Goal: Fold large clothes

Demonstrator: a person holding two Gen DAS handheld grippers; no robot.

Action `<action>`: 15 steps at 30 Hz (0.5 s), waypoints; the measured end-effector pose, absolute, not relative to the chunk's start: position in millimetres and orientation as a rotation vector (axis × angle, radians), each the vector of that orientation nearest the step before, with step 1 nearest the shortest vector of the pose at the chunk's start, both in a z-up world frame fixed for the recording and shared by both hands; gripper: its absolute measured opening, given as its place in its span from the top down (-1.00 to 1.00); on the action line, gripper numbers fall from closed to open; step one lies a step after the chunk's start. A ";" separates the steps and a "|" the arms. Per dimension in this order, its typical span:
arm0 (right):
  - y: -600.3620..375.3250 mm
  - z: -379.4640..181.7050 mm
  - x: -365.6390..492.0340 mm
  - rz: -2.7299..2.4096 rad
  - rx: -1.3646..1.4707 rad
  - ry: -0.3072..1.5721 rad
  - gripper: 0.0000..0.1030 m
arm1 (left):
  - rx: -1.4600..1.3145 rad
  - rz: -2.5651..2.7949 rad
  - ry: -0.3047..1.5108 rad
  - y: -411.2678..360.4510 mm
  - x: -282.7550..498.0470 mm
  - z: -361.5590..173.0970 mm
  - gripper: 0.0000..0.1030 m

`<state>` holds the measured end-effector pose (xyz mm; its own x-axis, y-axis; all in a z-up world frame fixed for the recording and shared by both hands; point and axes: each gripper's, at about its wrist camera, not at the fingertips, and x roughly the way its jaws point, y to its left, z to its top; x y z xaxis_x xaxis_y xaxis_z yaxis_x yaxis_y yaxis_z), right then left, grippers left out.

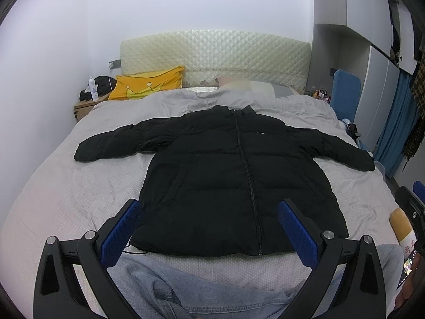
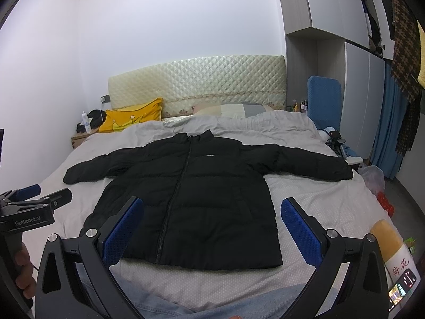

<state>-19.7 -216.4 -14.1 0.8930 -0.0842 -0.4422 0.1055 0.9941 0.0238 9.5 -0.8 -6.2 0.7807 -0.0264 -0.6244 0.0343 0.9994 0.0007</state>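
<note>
Both our claws, left (image 1: 209, 228) and right (image 2: 211, 228), gape apart, empty, above the bed's (image 1: 66, 191) near edge. Our black jacket (image 1: 228, 175) lies flat mid-bed, sleeves spread.

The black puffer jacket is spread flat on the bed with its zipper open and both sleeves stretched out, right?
Not quite: the black puffer jacket lies flat on the bed with both sleeves stretched out, but its zipper is closed from hem to collar. The left wrist view shows this most clearly.

White walls (image 2: 159, 26), quilted cream headboard (image 2: 196, 85), grey-sheeted bed (image 2: 305, 194), wooden nightstand (image 2: 79, 138), grey wardrobe (image 2: 364, 79)
</note>
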 end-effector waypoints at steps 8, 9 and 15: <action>-216.2 -15.9 -16.8 -0.099 0.051 0.464 -1.00 | 0.012 -0.031 0.681 -1.8 10.2 -6.6 -1.00; -216.8 -16.1 -16.2 -0.099 0.052 0.465 -1.00 | 0.012 -0.033 0.683 -2.0 11.2 -6.4 -1.00; -218.5 -17.2 -15.3 -0.097 0.052 0.466 -1.00 | 0.009 -0.036 0.689 -2.2 16.0 -5.8 -1.00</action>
<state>-15.3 -218.5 -17.2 0.8887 -0.0813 -0.4512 0.1050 0.9941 0.0276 16.0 -2.2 -5.8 0.7710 -0.0300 -0.6361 0.0359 0.9994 -0.0037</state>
